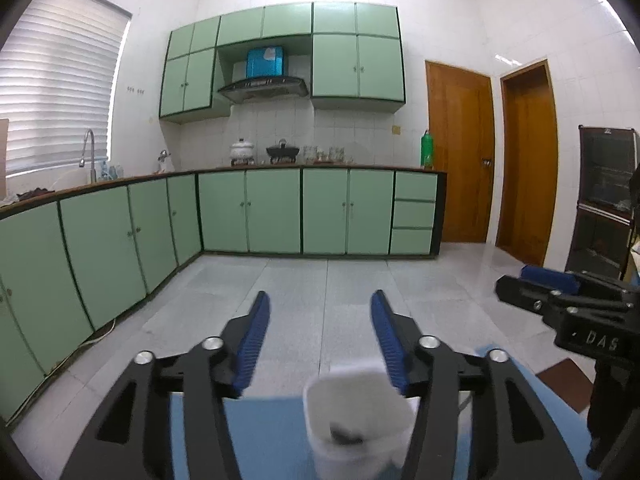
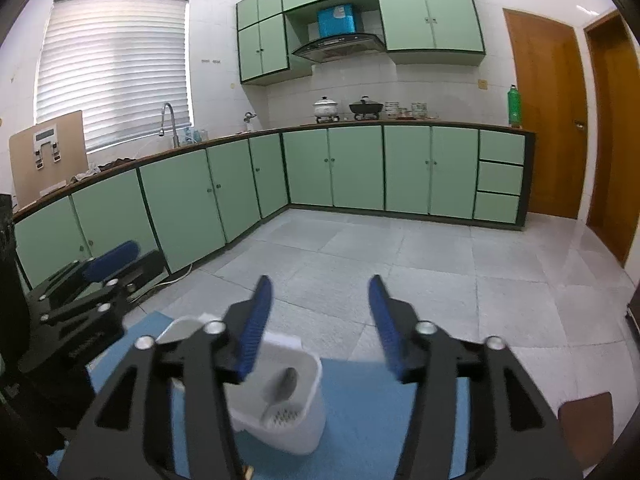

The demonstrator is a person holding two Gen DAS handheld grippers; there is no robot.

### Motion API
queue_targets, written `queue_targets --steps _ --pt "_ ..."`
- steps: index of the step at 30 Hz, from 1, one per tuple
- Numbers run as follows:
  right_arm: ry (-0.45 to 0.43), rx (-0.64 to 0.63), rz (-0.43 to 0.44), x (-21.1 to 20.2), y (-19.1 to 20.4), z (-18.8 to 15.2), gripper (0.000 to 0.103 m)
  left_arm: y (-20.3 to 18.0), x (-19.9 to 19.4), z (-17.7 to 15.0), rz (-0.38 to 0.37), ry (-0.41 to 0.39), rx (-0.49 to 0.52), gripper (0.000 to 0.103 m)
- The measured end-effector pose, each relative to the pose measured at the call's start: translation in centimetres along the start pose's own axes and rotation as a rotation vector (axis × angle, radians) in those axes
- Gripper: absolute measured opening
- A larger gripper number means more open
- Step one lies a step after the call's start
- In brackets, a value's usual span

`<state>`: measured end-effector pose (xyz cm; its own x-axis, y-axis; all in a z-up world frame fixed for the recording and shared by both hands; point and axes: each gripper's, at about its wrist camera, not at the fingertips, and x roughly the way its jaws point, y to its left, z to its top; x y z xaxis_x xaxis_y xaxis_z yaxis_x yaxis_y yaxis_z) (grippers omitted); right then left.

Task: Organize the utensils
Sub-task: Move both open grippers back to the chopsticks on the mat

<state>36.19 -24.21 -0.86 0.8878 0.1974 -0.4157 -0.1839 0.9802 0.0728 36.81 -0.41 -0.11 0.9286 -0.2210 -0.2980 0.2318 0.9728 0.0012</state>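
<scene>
A white plastic utensil holder point(image 2: 296, 408) stands on a blue mat point(image 2: 360, 420), below and left of my right gripper point(image 2: 318, 300). A spoon point(image 2: 286, 384) stands inside it, bowl end up. The holder also shows in the left wrist view point(image 1: 356, 412), blurred, just below my left gripper point(image 1: 318, 314). Both grippers are open, empty and held above the mat. The right gripper appears at the right edge of the left wrist view point(image 1: 560, 300). The left gripper appears at the left of the right wrist view point(image 2: 92, 288).
Green base cabinets point(image 2: 360, 168) run along the far walls with a sink tap point(image 2: 170, 122), pots point(image 2: 326, 108) and a green bottle point(image 2: 514, 106) on the counter. Two wooden doors point(image 2: 548, 112) are at right. A grey tiled floor point(image 2: 420, 264) lies beyond the mat. A brown surface point(image 2: 584, 424) shows at lower right.
</scene>
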Motion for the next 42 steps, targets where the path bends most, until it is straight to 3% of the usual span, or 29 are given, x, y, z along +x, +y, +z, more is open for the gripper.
queue_targets --steps 4,6,13,18,27,35,42 --pt "0.058 0.026 0.005 -3.8 0.1 -3.1 0.082 -0.2 -3.8 -1.9 -0.018 0.080 -0.002 0.070" --pt "0.096 0.036 0.010 -5.3 0.5 -5.1 0.087 -0.7 -6.2 -3.9 -0.017 0.141 -0.007 0.074" --pt "0.289 0.085 0.008 -10.0 2.7 -14.7 0.089 -2.1 -12.1 -12.7 -0.023 0.377 -0.031 0.078" --pt "0.374 0.088 0.022 -12.6 5.0 -19.0 0.089 -2.6 -14.7 -16.8 -0.002 0.456 -0.041 0.079" --pt "0.447 -0.008 0.013 -13.9 8.5 -22.6 0.089 -2.7 -16.3 -20.1 0.037 0.553 -0.051 0.081" --pt "0.492 -0.071 -0.013 -13.1 8.9 -23.1 0.089 -2.1 -16.4 -20.5 0.057 0.575 -0.068 0.082" --pt "0.494 -0.040 -0.083 -13.3 7.5 -22.8 0.089 -2.3 -16.5 -20.7 0.050 0.586 -0.063 0.084"
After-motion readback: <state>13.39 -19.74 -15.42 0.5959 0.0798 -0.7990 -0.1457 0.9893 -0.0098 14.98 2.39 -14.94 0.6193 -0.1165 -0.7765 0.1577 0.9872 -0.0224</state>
